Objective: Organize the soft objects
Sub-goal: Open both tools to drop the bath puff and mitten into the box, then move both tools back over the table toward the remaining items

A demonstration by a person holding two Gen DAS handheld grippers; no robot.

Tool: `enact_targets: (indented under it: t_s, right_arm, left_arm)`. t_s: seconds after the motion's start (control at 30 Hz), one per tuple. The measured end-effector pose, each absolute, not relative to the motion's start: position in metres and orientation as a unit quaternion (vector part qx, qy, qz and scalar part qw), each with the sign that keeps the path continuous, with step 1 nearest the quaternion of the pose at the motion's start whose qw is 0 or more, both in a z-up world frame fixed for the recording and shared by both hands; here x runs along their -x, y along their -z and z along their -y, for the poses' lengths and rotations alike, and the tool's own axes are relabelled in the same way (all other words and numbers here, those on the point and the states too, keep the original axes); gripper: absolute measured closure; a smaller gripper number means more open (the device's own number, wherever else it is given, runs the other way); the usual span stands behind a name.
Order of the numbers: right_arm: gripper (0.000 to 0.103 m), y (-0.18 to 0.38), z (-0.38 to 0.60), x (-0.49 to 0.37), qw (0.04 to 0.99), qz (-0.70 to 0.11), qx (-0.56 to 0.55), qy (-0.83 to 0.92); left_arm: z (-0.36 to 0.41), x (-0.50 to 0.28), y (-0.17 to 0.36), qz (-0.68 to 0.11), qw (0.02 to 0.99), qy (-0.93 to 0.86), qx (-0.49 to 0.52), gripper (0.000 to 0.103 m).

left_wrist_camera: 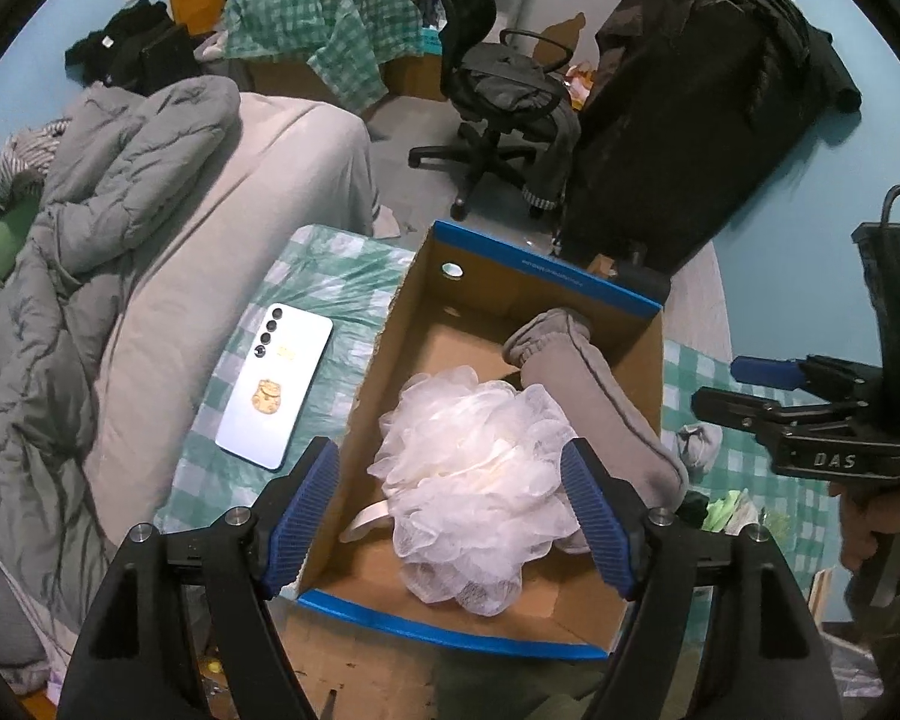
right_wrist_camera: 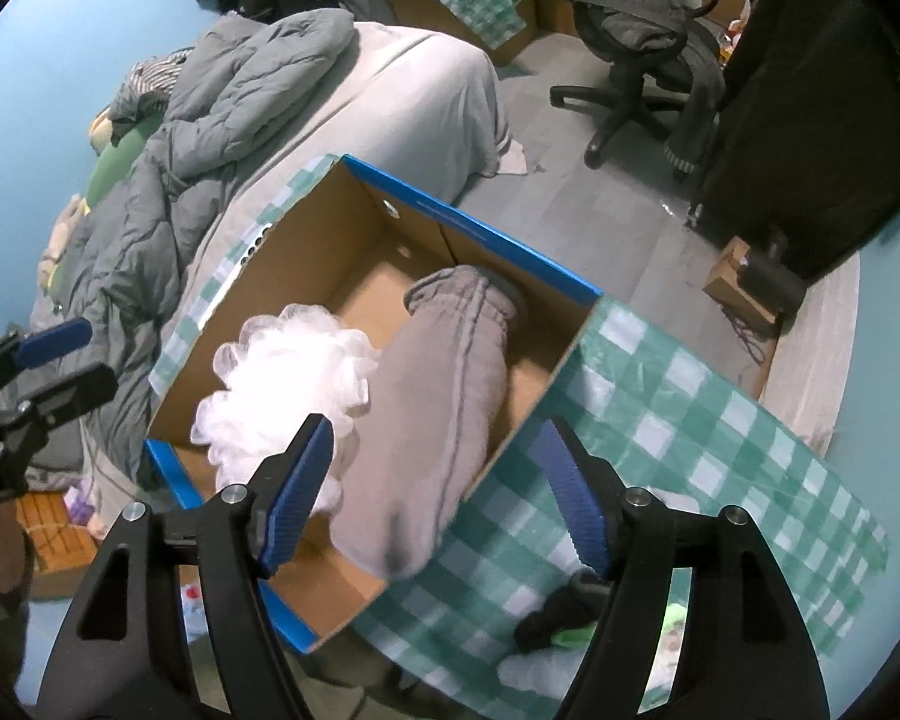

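Observation:
An open cardboard box (left_wrist_camera: 546,267) with a blue rim (right_wrist_camera: 498,240) stands on a green checked cloth. Inside lies a white mesh bath pouf (left_wrist_camera: 450,414) (right_wrist_camera: 288,372). Beside it is a grey fleece slipper-like piece (left_wrist_camera: 588,384) (right_wrist_camera: 444,396), whose near end leans over the box's right wall. My left gripper (left_wrist_camera: 450,462) hangs open just above the pouf, its blue pads clear of it. My right gripper (right_wrist_camera: 435,438) is open above the grey piece, touching nothing. Each gripper also shows in the other view: the right one (left_wrist_camera: 750,384) and the left one (right_wrist_camera: 48,354).
A white phone (left_wrist_camera: 276,384) lies face down on the checked cloth (right_wrist_camera: 690,408) left of the box. Small black and green items (right_wrist_camera: 552,606) lie on the cloth to the right. A bed with a grey duvet (left_wrist_camera: 90,210) is on the left, and an office chair (left_wrist_camera: 492,90) stands behind.

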State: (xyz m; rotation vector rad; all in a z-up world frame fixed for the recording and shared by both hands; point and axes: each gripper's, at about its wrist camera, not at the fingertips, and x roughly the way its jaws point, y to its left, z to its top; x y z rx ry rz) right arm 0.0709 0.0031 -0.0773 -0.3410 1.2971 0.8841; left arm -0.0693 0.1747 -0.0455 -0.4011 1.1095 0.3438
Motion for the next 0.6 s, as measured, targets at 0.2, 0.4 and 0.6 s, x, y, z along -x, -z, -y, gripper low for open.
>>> enact_targets:
  t_s: [0.2, 0.4, 0.6]
  right_arm:
    - [0.030, 0.064, 0.016, -0.068, 0.702, -0.575, 0.145, -0.395]
    - [0.029, 0.051, 0.038, -0.068, 0.712, -0.570, 0.133, -0.389]
    - [0.028, 0.045, 0.059, -0.071, 0.722, -0.568, 0.125, -0.375]
  left_arm:
    - [-0.157, 0.072, 0.039, -0.522, 0.820, -0.154, 0.177, 0.023]
    - [-0.136, 0.069, 0.039, -0.529, 0.817, -0.143, 0.178, 0.023]
    - [-0.119, 0.063, 0.038, -0.537, 0.817, -0.136, 0.163, 0.023]
